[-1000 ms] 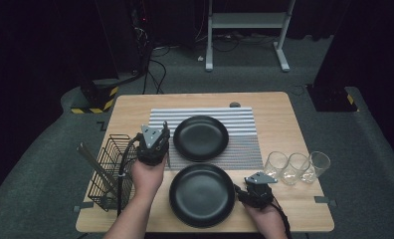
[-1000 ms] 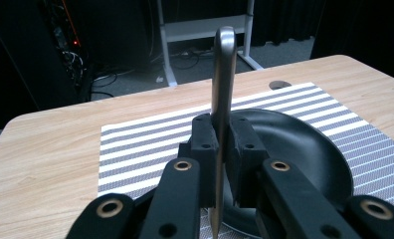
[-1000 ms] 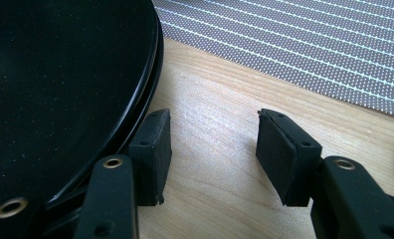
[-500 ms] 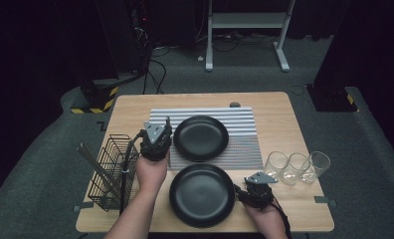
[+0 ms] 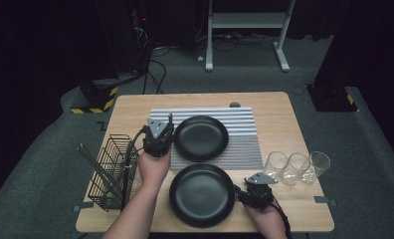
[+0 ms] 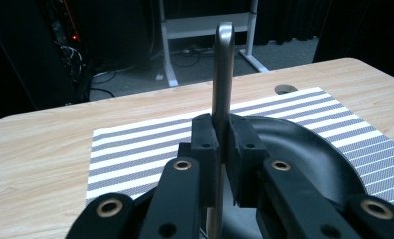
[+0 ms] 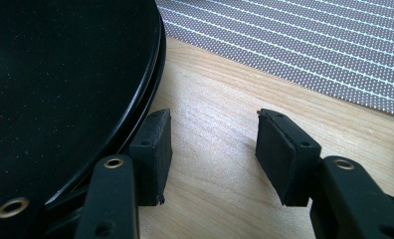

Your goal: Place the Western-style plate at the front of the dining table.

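A slim grey metal utensil handle [image 6: 223, 74] is clamped upright between the closed jaws of the left gripper [image 5: 159, 133], just beside the far round black plate [image 5: 201, 138] on the striped placemat [image 5: 245, 119]. The right gripper [image 7: 212, 149] is held with jaws apart and empty, beside the near round black plate [image 5: 202, 194] on the wooden table [image 5: 284, 124].

Both grippers, left [image 5: 166, 121] and right [image 5: 239, 193], are black, with brass-ringed screw holes along the jaw arms, square black pads [image 7: 153, 144], grey three-cornered top plates and black cables. Forearms are bare.
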### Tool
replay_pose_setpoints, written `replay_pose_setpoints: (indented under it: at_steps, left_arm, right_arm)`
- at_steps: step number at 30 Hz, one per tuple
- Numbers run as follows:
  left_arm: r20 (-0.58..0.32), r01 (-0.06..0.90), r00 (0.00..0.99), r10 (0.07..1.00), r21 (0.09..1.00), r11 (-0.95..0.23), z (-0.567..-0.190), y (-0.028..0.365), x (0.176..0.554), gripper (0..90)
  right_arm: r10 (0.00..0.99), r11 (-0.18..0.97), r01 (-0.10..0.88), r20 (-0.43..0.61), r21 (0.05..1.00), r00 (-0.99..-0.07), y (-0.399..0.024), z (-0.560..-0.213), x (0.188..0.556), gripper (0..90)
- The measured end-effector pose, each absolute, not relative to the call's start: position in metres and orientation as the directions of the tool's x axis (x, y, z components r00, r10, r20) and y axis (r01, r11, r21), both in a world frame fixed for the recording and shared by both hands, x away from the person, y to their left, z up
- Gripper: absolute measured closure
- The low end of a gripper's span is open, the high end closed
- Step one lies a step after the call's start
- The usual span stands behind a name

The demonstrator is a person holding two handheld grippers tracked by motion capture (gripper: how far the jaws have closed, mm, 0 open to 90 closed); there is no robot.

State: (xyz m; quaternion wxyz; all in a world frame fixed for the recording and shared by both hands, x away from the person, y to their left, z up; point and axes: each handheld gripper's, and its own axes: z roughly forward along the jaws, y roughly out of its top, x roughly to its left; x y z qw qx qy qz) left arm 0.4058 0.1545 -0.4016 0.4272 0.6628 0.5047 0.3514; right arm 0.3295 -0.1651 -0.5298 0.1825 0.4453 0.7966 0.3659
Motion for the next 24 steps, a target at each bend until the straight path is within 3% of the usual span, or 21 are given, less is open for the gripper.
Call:
replay_pose_setpoints:
  at_steps: [24]
  left_arm:
    - [0.015,0.391,0.234,0.972,0.914,-0.109,-0.411,0.154,0.433,83.1]
  right_arm:
    - [0.844,0.353,0.567,0.009,0.744,-0.537,-0.162,-0.53,0.328,48.0]
